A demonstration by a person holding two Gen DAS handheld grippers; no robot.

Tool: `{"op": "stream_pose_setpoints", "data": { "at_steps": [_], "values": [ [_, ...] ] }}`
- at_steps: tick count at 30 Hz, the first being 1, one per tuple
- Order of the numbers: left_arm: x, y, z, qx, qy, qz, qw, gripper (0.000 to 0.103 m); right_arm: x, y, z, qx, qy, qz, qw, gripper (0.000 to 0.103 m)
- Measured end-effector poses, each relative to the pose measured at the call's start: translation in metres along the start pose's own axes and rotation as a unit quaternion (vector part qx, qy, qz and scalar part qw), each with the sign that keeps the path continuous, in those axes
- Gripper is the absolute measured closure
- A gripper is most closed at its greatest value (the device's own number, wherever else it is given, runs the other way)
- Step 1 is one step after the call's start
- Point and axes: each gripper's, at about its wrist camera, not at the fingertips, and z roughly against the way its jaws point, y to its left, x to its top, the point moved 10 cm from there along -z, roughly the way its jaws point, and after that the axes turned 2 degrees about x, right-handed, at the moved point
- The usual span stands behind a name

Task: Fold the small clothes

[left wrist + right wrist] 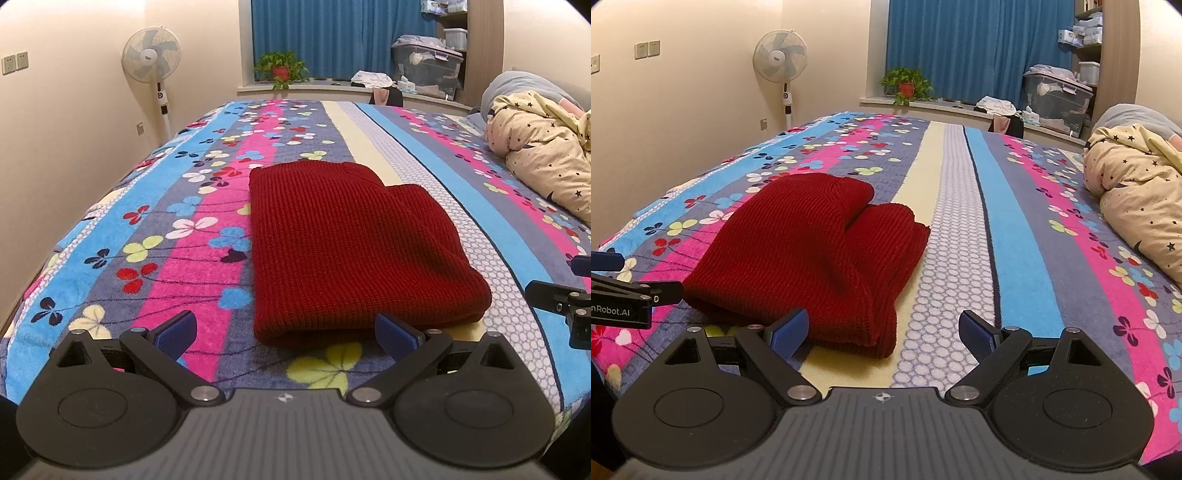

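— Where is the red knit garment [354,243]?
— Folded on the bed's flowered blanket [155,236], just ahead of both tongs (nothing gripped).
— And the tongs?
— Left tongs [290,330] spread wide; right tongs [882,328] spread wide too, both empty.

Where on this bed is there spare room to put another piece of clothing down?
Free: the striped blanket between the red knit and the star-print quilt, and beyond the knit toward the window. Crowded: the near edge, by both open claws.
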Motion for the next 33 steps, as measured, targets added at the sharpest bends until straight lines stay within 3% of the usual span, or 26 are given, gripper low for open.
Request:
{"op": "stream_pose_setpoints", "data": {
  "at_steps": [33],
  "values": [
    [0.0001, 0.0006, -0.001, -0.001, -0.005, -0.005, 1.0, 0.0, -0.0003, 0.001, 0.0031, 0.003, -0.006, 0.011, 1.0, 0.014]
  ]
}}
